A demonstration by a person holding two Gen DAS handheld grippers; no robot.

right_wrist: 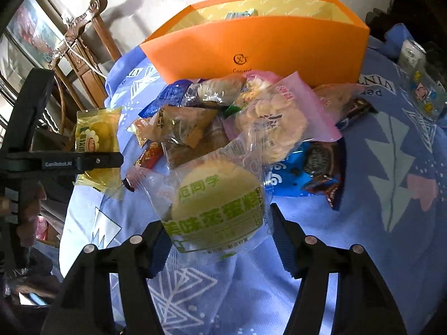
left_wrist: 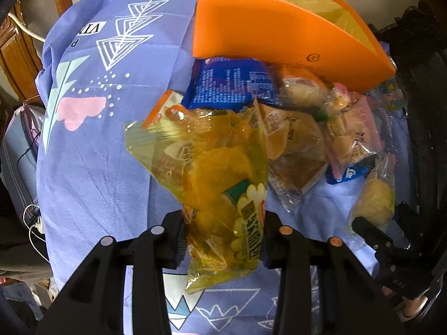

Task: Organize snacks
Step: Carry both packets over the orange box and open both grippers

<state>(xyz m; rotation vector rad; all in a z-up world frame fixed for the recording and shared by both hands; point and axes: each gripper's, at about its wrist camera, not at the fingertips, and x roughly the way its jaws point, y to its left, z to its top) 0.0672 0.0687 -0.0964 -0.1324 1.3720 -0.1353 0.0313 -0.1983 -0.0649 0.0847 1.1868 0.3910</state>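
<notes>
Both tools have grabbed a snack off the pile on the tabletop (right_wrist: pixel 377 251). The left tool (left_wrist: pixel 223 240) pinches a yellow pack (left_wrist: pixel 218 184). The right tool (right_wrist: pixel 220 240) squeezes a cake (right_wrist: pixel 215 203). Next, I think: lift both into the orange box (right_wrist: pixel 251 47).

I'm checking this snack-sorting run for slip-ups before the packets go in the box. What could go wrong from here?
1. The left gripper pinches the yellow crinkly cake packet only near its lower end, so it may swing or slip out.
2. The clear round steamed-cake packet sits between the right gripper jaws; whether it is firmly clamped is unclear.
3. The orange cardboard box stands behind the heaped packets; a low carry could scatter them.
</notes>
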